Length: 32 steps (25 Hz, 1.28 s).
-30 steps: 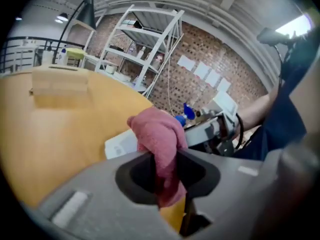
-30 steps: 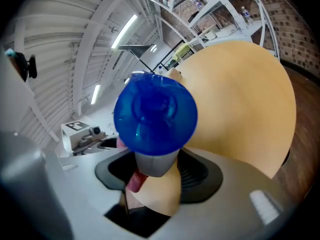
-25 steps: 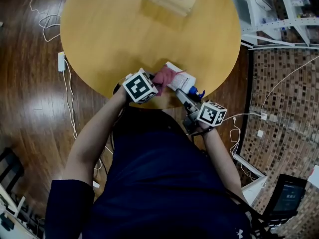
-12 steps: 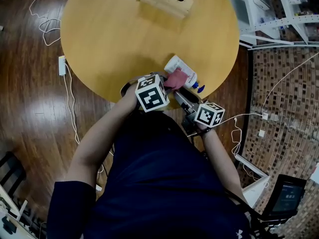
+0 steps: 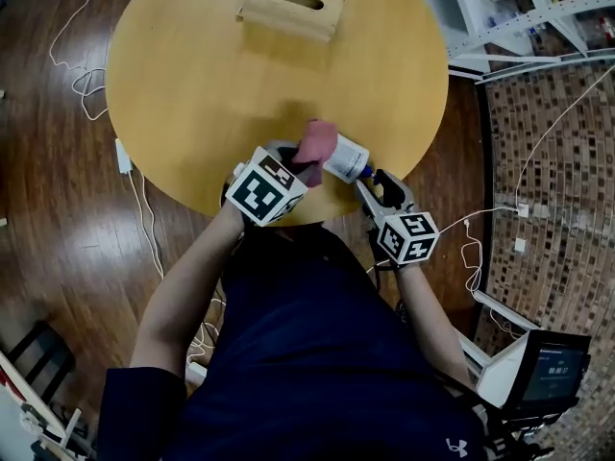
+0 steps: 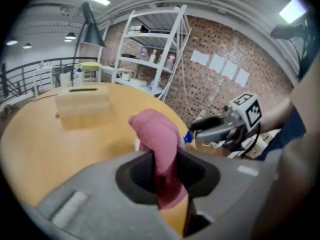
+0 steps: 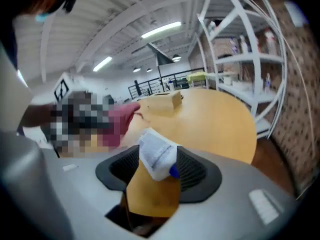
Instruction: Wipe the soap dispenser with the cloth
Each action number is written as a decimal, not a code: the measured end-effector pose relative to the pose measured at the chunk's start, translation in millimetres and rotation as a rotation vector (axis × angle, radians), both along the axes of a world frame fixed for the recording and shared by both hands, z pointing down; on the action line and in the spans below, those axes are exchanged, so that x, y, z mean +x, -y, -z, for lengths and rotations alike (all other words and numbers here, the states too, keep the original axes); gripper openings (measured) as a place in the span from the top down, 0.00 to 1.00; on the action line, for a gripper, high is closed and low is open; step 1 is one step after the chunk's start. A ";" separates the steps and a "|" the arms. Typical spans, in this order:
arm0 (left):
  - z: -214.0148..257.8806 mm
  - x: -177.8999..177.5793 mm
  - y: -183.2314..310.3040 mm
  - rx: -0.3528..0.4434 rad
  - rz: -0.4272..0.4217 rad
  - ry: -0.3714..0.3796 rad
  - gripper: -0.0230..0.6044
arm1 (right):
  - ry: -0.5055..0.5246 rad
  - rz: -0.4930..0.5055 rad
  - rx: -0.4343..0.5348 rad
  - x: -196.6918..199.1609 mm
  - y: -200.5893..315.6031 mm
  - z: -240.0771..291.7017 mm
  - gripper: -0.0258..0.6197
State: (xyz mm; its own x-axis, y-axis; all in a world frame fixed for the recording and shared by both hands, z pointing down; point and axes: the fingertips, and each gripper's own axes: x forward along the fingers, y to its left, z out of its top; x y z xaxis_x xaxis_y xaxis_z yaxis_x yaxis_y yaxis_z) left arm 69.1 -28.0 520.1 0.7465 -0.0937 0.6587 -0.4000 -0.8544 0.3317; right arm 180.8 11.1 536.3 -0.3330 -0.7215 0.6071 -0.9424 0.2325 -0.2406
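Observation:
The white soap dispenser (image 5: 344, 157) lies tilted above the table's near edge, its blue pump (image 5: 366, 171) pointing at me. My right gripper (image 5: 382, 186) is shut on its pump end, and the white body (image 7: 157, 155) sits between both pads; the jaws have eased slightly wider, still holding it. The pink cloth (image 5: 315, 143) is draped over the dispenser's far end. My left gripper (image 5: 299, 168) is shut on the cloth (image 6: 155, 133), which bulges out past the pads. In the left gripper view the cloth hides nearly all of the dispenser, leaving only the blue pump (image 6: 187, 138) showing.
A wooden box (image 5: 289, 8) with a slot stands at the far side of the round yellow table (image 5: 192, 84). White metal shelving (image 5: 500, 8) stands at the right, over a brick-patterned floor. Cables (image 5: 72, 36) trail across the dark wood floor at the left.
The left gripper has risen and carried the cloth from the dispenser's middle to its far end. The right gripper has rolled and shifted right at the pump end.

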 end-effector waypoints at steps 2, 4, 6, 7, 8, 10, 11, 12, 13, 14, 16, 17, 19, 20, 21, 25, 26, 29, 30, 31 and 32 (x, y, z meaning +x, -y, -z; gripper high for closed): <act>9.5 35.8 -16.3 0.014 -0.095 -0.018 0.82 | -0.232 0.105 0.005 5.7 -5.4 -8.8 0.54; -1.5 62.1 -31.9 0.019 -0.198 0.025 0.82 | -0.409 0.250 -0.022 1.7 -13.6 -20.7 0.51; -18.8 71.8 -41.7 0.006 -0.261 0.091 0.82 | -0.543 0.405 -0.040 -9.6 -17.8 -29.6 0.50; -26.8 70.6 -43.4 -0.008 -0.268 0.120 0.82 | -0.595 0.473 -0.037 -16.9 -16.9 -33.5 0.50; -33.6 66.7 -43.3 -0.026 -0.262 0.145 0.82 | -0.641 0.529 -0.030 -22.8 -13.8 -37.8 0.50; -43.6 57.4 -39.9 -0.065 -0.237 0.183 0.82 | -0.705 0.607 -0.029 -27.4 -4.7 -48.7 0.50; -48.3 53.2 -36.3 -0.077 -0.221 0.202 0.81 | -0.716 0.636 -0.043 -26.4 -0.8 -55.6 0.50; -53.0 48.8 -31.2 -0.083 -0.199 0.220 0.82 | -0.716 0.660 -0.065 -23.7 1.6 -63.4 0.51; -57.3 43.7 -24.7 -0.089 -0.166 0.236 0.82 | -0.712 0.682 -0.091 -19.8 2.7 -71.3 0.55; -61.5 37.5 -17.8 -0.098 -0.125 0.247 0.82 | -0.707 0.698 -0.109 -15.6 3.2 -77.9 0.62; -69.9 19.3 -4.5 -0.115 -0.029 0.261 0.81 | -0.693 0.704 -0.115 -8.9 4.0 -84.1 0.74; -72.3 7.5 1.5 -0.117 0.019 0.271 0.81 | -0.683 0.702 -0.112 -7.0 3.7 -84.8 0.75; -67.9 -11.2 11.1 -0.090 0.074 0.283 0.82 | -0.668 0.701 -0.110 -5.4 3.4 -85.0 0.75; -61.7 -12.4 12.7 -0.065 0.071 0.271 0.82 | -0.664 0.703 -0.111 -5.5 3.6 -84.9 0.75; -53.3 -6.4 11.5 -0.036 0.050 0.247 0.82 | -0.660 0.704 -0.115 -5.9 3.9 -84.6 0.75; -24.5 64.4 -33.2 0.009 -0.137 0.140 0.81 | -0.578 0.706 -0.187 -12.6 1.0 -79.8 0.75; -29.7 77.3 -46.4 -0.005 -0.179 0.135 0.81 | -0.532 0.704 -0.216 -18.0 -0.9 -78.2 0.75; -55.4 70.5 -47.5 -0.083 -0.142 0.125 0.81 | -0.378 0.682 -0.292 -35.1 -9.5 -77.4 0.75; -54.3 58.0 -36.5 -0.128 -0.075 0.094 0.80 | -0.335 0.669 -0.311 -37.2 -12.6 -78.5 0.75; -50.1 43.3 -23.0 -0.170 -0.002 0.055 0.80 | -0.298 0.653 -0.328 -38.2 -15.0 -79.2 0.75; -46.3 27.1 -9.0 -0.193 0.062 0.023 0.81 | -0.263 0.635 -0.342 -39.2 -17.0 -79.1 0.75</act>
